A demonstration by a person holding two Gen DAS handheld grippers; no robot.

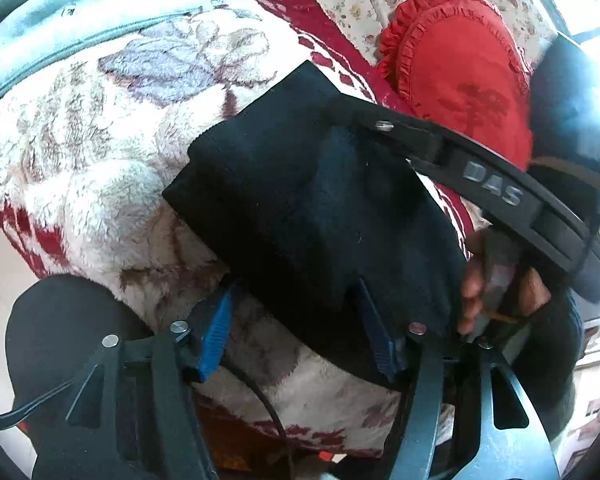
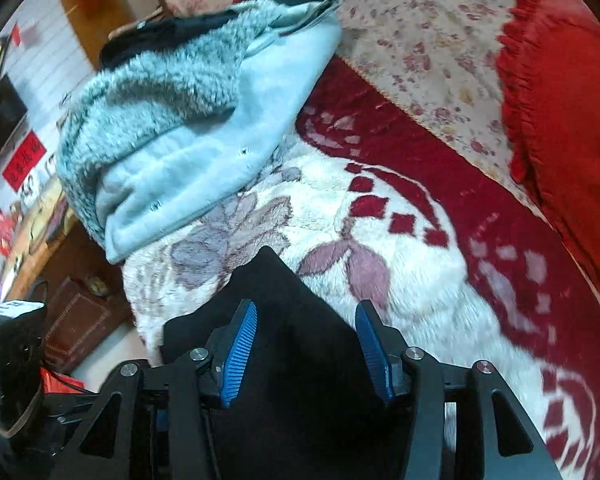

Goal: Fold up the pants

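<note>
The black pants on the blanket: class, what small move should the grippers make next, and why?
Probably lift both grippers clear. The black pants lie as a compact folded bundle on the floral blanket, and the left gripper and right gripper both stand open, their pads not pressing the cloth.

Bare blanket (image 2: 412, 240) lies open ahead and right of the folded pants (image 2: 276, 332), clear as far as the red border. Far left, a heaped grey fleece (image 2: 188, 120) blocks passage. Far right, a red cushion (image 2: 560, 120) stands in the way. In the left wrist view, the right gripper (image 1: 348, 120) and hand (image 1: 496, 280) crowd the pants' right edge; blanket to their left is free.
</note>
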